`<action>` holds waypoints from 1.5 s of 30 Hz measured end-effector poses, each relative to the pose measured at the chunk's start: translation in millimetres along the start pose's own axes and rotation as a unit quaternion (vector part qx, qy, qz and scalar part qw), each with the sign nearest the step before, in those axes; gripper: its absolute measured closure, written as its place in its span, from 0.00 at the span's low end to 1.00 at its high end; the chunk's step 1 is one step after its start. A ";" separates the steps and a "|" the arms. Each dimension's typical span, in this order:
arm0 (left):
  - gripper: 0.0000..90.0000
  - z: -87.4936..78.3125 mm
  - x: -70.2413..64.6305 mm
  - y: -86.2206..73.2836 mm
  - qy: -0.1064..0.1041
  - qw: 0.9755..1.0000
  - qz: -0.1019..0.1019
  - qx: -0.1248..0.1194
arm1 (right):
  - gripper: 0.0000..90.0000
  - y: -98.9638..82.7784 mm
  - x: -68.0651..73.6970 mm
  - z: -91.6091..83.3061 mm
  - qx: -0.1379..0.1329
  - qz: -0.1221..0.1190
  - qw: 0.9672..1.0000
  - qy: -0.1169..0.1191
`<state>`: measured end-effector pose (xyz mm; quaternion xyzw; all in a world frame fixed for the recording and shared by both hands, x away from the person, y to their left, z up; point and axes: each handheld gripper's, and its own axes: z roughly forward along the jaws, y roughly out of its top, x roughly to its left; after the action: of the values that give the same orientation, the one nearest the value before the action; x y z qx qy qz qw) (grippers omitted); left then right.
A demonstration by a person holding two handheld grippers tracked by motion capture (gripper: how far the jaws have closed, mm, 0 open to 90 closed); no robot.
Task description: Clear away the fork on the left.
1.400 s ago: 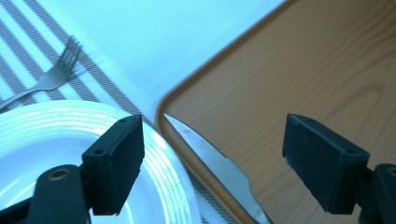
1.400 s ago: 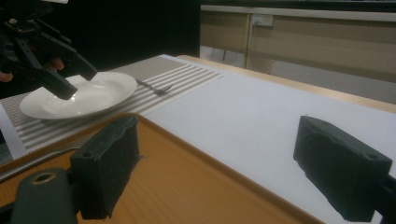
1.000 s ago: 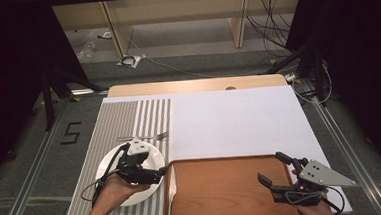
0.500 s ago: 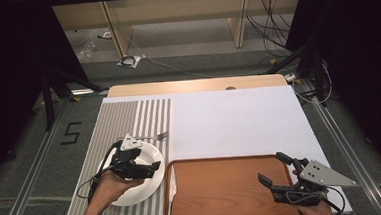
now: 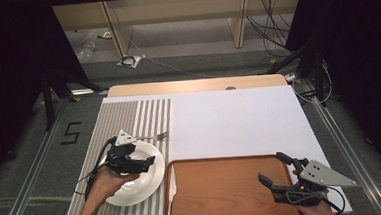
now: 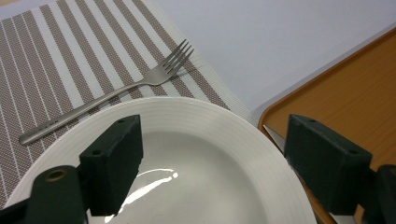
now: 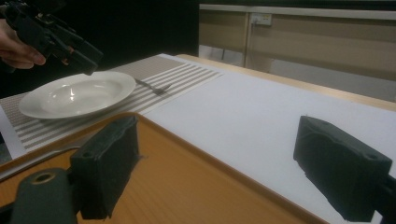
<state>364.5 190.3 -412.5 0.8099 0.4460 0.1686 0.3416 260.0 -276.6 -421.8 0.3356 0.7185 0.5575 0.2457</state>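
Observation:
A white deep plate (image 5: 133,188) rests on the striped placemat (image 5: 129,116) at the front left. Above its far side hovers my left gripper (image 5: 149,161), open, nothing between its jaws. In the left gripper view the plate (image 6: 201,182) lies below the spread gripper (image 6: 215,140), and a fork (image 6: 116,93) lies on the mat just beyond the rim. My right gripper (image 5: 272,166) hangs open over the right part of the wooden tray (image 5: 219,196). In the right gripper view that gripper (image 7: 219,149) holds nothing, with the plate (image 7: 74,95) and left gripper (image 7: 60,37) far left.
A knife (image 5: 172,193) lies along the tray's left edge, its tip (image 6: 275,135) beside the plate. The fork (image 5: 152,136) sits between the plate and the white table cover (image 5: 239,119). The tray's raised rim (image 7: 187,140) borders the cover.
My left gripper has moved a little away from the person, from the plate's middle to over its far side. The right gripper and the plate have stayed put.

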 end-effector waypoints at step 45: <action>0.25 63.8 71.3 55.8 0.049 0.993 0.034 0.099 | 0.17 -1.7 -1.6 -1.8 -0.001 0.001 1.000 -0.005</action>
<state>474.2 203.7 -420.8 0.8453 0.4486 0.1745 0.2317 259.4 -279.2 -423.0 0.3388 0.7166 0.5567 0.2486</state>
